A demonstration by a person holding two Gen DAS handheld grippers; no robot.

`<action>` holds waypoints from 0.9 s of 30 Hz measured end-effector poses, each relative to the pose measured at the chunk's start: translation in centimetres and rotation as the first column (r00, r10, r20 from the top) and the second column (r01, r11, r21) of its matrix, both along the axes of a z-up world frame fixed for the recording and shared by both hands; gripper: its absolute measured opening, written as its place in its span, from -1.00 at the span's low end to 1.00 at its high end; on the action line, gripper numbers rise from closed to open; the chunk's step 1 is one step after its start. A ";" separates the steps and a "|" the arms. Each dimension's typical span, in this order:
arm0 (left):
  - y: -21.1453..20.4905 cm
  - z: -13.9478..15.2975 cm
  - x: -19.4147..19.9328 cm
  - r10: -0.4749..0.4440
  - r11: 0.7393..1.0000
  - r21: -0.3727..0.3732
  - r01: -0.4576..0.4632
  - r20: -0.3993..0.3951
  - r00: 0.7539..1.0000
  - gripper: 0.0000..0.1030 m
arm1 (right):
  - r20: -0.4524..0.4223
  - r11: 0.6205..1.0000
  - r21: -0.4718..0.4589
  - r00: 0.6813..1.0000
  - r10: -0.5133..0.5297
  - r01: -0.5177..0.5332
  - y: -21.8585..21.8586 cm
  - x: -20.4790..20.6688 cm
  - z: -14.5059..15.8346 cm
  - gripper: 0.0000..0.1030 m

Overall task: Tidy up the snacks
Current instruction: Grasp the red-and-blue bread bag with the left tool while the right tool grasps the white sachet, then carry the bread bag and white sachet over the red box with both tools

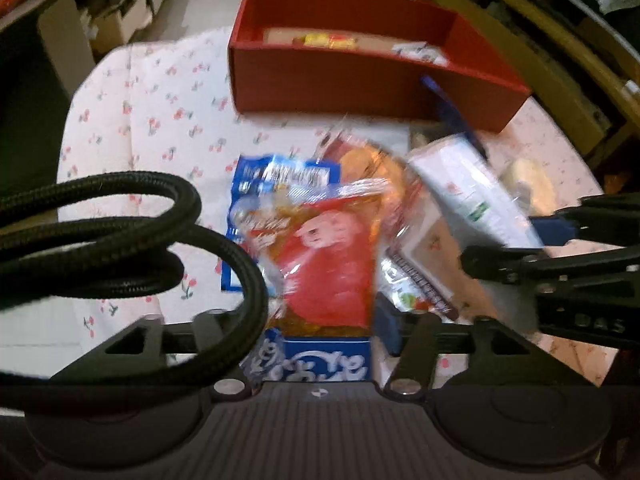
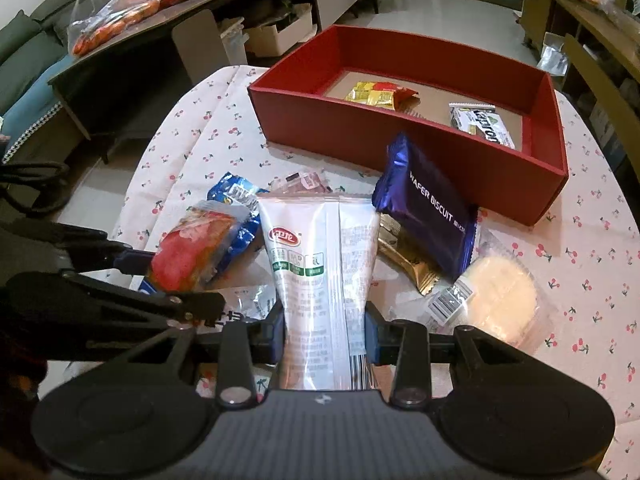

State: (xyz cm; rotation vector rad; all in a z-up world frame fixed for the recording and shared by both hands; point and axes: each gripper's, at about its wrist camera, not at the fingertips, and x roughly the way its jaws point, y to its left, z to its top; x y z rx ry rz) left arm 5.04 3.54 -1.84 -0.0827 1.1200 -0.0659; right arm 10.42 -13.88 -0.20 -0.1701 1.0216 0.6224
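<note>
Sorting has only begun, judging by the red box [image 2: 440, 152]: it stands at the far side of the tabletop [image 2: 580, 240] with just two packets on its cardboard floor, a yellow-and-red packet [image 2: 380, 94] toward its left and a dark-labelled bar [image 2: 482, 125] toward its right. Most of the snacks lie in a loose heap on the cherry-print cloth in front of it.

The right tool [image 2: 325, 332] is clamped on a white sachet with a red logo [image 2: 320, 256], squeezed at its lower end and not yet carried to the box. Just right of it lie a purple wafer biscuit pack [image 2: 428, 208], resting over a gold-wrapped piece [image 2: 408, 256], and a pale round cake in clear wrap [image 2: 500, 292].

The left tool [image 1: 326, 332] stands part-way wide around a red-and-orange packet [image 1: 328, 264] lying over a blue packet [image 1: 280, 176]; blur hides whether the pads press on it, so I take it as not gripped. A black cable [image 1: 140, 236] loops across the left of that view.

By my count, at least six packets remain outside the box.
</note>
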 end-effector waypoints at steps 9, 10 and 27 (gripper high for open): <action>0.4 0.7 -0.7 0.024 1.000 -0.001 -0.024 0.034 0.999 -0.11 | 0.010 1.000 0.013 1.000 -0.001 0.001 -0.2 -0.1 0.4 0.10; 0.3 1.1 -0.9 0.019 1.000 0.004 -0.019 0.047 0.999 -0.16 | 0.013 1.000 0.016 1.000 -0.004 0.004 -0.3 -0.1 0.6 0.10; 0.1 4.9 1.2 0.021 0.997 -0.077 -0.007 0.181 0.983 -0.19 | 0.053 0.995 0.081 0.996 -0.067 0.063 -1.2 1.4 2.7 0.10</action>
